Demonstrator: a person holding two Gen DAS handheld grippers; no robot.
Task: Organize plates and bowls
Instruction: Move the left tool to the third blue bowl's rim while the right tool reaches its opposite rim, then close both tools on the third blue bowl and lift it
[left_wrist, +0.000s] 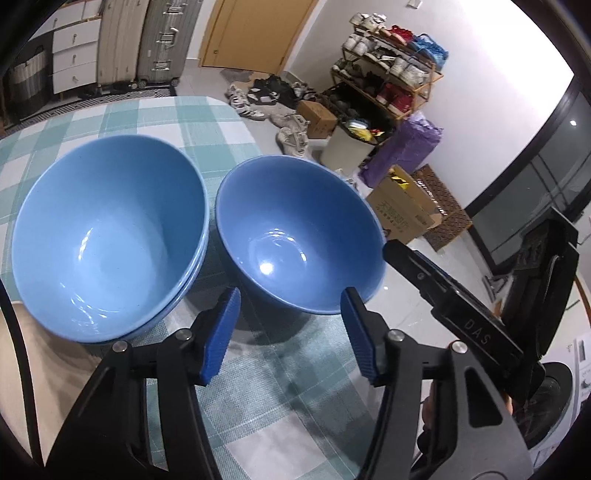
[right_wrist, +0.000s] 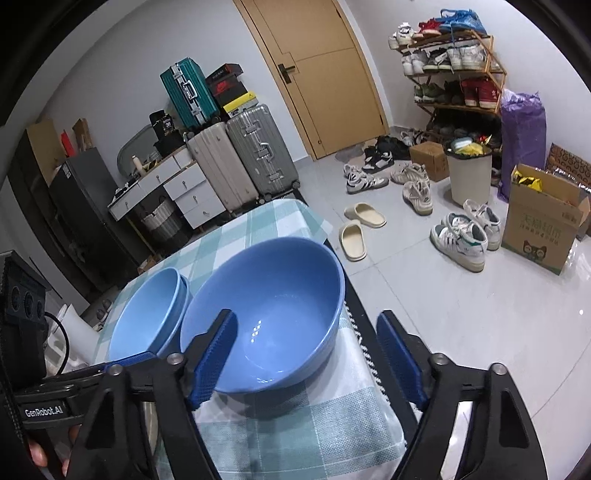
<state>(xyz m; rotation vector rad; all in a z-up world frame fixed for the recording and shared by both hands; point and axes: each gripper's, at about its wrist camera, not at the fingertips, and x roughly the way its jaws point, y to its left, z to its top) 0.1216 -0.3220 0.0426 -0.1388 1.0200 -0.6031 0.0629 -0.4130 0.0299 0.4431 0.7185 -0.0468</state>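
A blue bowl (left_wrist: 299, 236) stands alone on the teal checked tablecloth (left_wrist: 166, 122), close to the table's right edge. To its left sits a stack of paler blue bowls (left_wrist: 107, 236). My left gripper (left_wrist: 291, 295) is open, its blue pads just short of the single bowl's near wall, not pressing on it. In the right wrist view the same bowl (right_wrist: 273, 325) lies between the fingers of my right gripper (right_wrist: 306, 325), which is open. Its left pad (right_wrist: 214, 354) overlaps the near rim and its right pad stands apart. The stack (right_wrist: 147, 317) is at the left.
The tablecloth (right_wrist: 258, 229) ends just right of the single bowl, with tiled floor below. On the floor are loose shoes (right_wrist: 461, 236), a cardboard box (right_wrist: 543, 229), a bin (right_wrist: 469, 173) and a shoe rack (right_wrist: 454, 74). Suitcases (right_wrist: 240, 158) stand by the far wall.
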